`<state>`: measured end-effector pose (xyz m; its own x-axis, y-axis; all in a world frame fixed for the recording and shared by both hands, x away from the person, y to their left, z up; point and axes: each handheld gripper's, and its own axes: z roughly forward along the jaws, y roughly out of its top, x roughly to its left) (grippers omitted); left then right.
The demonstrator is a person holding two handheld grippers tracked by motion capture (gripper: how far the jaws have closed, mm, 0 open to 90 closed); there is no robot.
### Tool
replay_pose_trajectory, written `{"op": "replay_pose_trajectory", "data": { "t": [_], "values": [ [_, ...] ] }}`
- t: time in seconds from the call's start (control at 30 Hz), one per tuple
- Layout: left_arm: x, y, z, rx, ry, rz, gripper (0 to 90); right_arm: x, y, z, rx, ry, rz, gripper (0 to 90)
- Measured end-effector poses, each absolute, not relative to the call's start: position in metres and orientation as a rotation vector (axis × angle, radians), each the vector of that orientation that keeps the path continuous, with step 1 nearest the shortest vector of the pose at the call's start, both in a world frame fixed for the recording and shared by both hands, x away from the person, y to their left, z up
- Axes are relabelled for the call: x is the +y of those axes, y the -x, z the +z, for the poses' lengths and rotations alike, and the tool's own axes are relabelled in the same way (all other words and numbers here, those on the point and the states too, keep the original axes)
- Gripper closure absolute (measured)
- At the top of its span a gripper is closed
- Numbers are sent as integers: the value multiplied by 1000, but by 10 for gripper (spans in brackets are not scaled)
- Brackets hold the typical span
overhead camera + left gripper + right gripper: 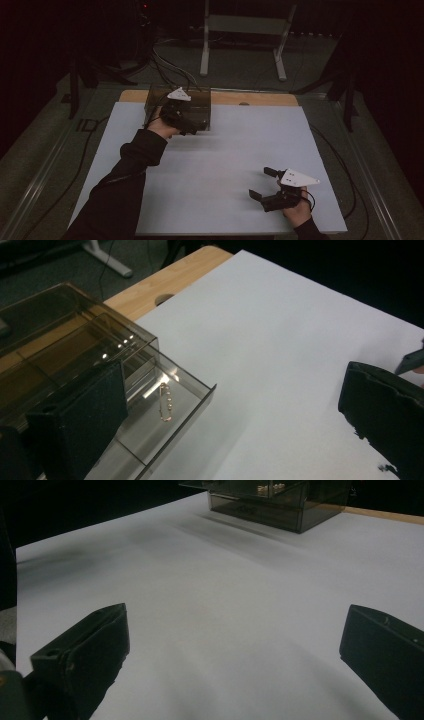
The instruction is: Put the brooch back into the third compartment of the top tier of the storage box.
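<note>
A smoky clear drawer box [200,102] stands at the back left of the white sheet [225,165]. In the left gripper view its lower drawer [197,395] is pulled out, and a thin gold chain [165,402] lies on the drawer floor. My left gripper [192,127] hovers at the box's front with its jaws wide apart [232,385]; one jaw is over the drawer, and nothing is between them. My right gripper [259,182] rests near the front right of the sheet, open and empty [235,617], facing the distant box [280,502].
The sheet covers a wooden table whose bare edge [260,98] shows behind the box, with a round hole [164,299] in it. A white metal stand [245,30] and cables [170,65] are on the floor beyond. Dark floor surrounds the table.
</note>
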<state>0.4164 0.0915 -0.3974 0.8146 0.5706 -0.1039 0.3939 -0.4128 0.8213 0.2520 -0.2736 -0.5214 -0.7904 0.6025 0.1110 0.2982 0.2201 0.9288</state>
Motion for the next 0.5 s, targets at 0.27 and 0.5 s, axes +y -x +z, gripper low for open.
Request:
{"op": "replay_pose_trajectory", "data": {
  "t": [0.27, 0.5],
  "values": [
    [101, -409, -392, 645, -1987, 201, 5, -274, -252, -522, 2227, -843, 1587, 0],
    [108, -398, -391, 609, -1977, 197, 5, -274, -252, -521, 2225, -848, 1594, 0]
  ]
}}
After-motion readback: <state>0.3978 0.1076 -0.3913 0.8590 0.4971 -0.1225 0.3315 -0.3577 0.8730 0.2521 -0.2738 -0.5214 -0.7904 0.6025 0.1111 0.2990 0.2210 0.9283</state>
